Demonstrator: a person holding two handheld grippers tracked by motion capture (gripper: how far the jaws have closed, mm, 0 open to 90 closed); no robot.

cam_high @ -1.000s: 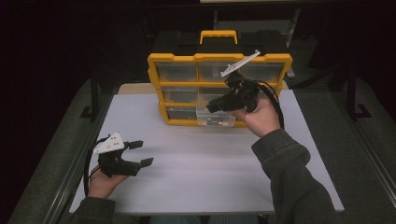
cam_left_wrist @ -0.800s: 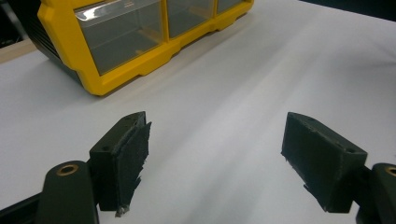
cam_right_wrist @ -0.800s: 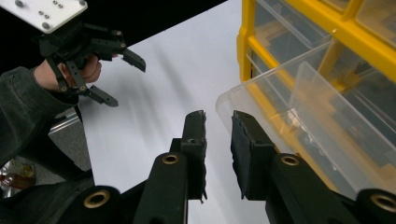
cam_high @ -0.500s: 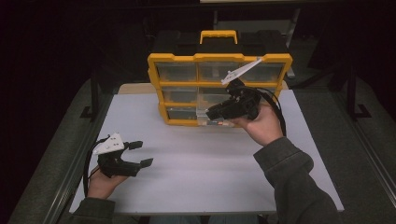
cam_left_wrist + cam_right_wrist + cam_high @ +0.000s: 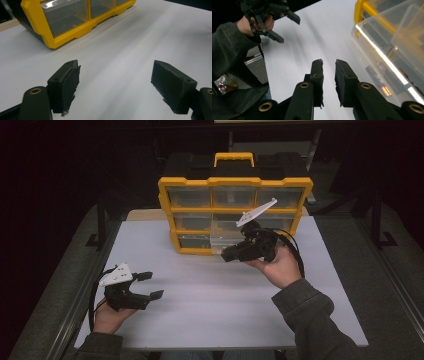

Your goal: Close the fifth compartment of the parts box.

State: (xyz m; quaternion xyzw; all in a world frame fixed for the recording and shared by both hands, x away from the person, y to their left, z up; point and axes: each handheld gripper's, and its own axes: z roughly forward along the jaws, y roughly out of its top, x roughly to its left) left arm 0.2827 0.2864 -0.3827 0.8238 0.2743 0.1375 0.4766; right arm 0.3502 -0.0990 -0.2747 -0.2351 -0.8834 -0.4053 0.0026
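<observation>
A yellow organizer box (image 5: 235,182) with clear drawers stands at the back of the white table (image 5: 210,295). Its bottom-middle drawer (image 5: 220,243) sticks out a little. In the right gripper view this clear drawer (image 5: 392,50) lies to the right with small dark items inside. My right gripper (image 5: 226,256) hovers just in front of that drawer. Its jaws have just been closing; a narrow gap stays and nothing is between them (image 5: 329,61). My left gripper (image 5: 151,285) rests at the near left, wide open and empty (image 5: 116,67).
The organizer's corner (image 5: 37,27) lies ahead of the left jaws across bare white tabletop. The other hand with its gripper (image 5: 287,28) is seen far off. Dark floor and metal rails surround the table.
The right hand has sunk with its gripper from the middle row of drawers to the bottom row. The left hand has stayed put.
</observation>
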